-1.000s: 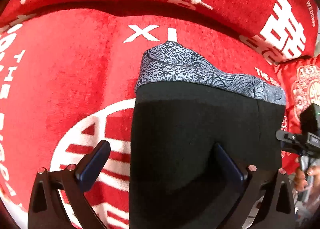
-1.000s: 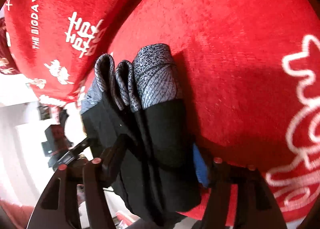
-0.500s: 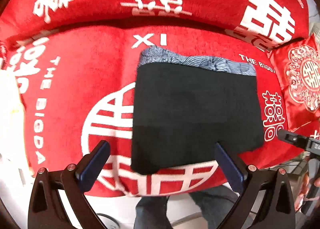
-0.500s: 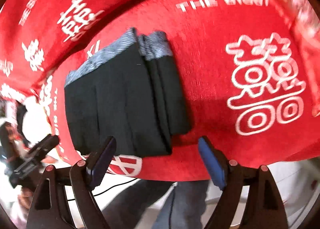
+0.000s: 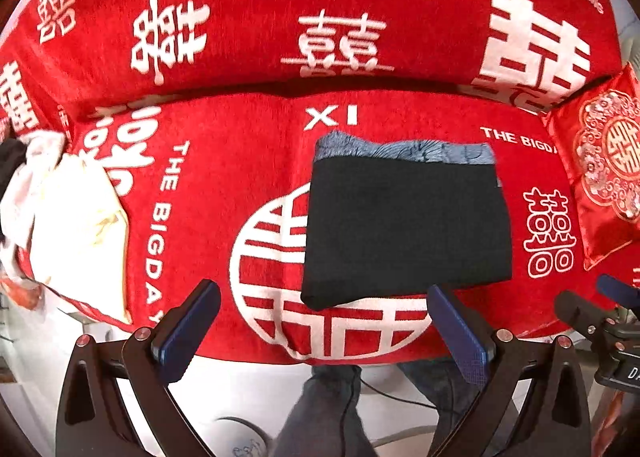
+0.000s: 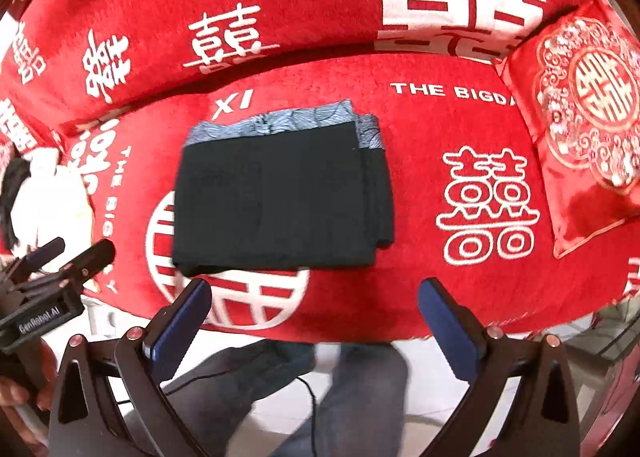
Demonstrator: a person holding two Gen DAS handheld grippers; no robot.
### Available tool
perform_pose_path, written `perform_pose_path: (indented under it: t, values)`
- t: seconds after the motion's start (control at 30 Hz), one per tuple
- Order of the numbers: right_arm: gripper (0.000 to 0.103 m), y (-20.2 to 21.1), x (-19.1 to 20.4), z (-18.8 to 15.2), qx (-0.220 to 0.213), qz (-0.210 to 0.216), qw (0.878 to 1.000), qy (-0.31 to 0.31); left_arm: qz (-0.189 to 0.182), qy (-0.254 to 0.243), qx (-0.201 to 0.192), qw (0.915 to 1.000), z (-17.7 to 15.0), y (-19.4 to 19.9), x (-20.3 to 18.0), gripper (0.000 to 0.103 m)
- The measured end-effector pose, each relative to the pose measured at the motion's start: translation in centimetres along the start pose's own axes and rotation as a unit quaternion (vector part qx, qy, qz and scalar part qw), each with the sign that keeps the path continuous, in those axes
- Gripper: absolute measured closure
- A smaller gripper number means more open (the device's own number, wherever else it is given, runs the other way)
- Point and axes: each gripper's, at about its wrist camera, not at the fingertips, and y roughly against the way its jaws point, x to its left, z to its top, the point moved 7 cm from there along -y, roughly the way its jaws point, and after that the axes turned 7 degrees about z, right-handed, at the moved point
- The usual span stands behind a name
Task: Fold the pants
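Left claw and right claw hang spread and empty, short of the pants. Pants lie folded on the sofa seat; folding looks finished, nothing to grip next.

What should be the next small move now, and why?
Probably just retreat both grippers: the pants lie in a compact folded rectangle on the red sofa cover, and the left gripper and right gripper are open, clear of the cloth, holding nothing.

Bright, even daylight, soft shadows, slight motion blur, and strong fisheye bending with dark vignetted corners.
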Motion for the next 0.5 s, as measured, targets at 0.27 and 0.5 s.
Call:
perform_pose_path:
  t: [0.27,0.5]
  values:
    - [0.000,3.0,0.3,-0.1,-0.001,-0.022,1.000,-0.001,0.004,0.002,-0.006,1.0000,0.6,2.9,0.1,0.000]
    - [0.000,4.0,0.0,0.4,-0.006,-0.022,1.000,-0.010,0.010,0.002,-0.014,0.9999,0.7,4.1,0.3,0.000]
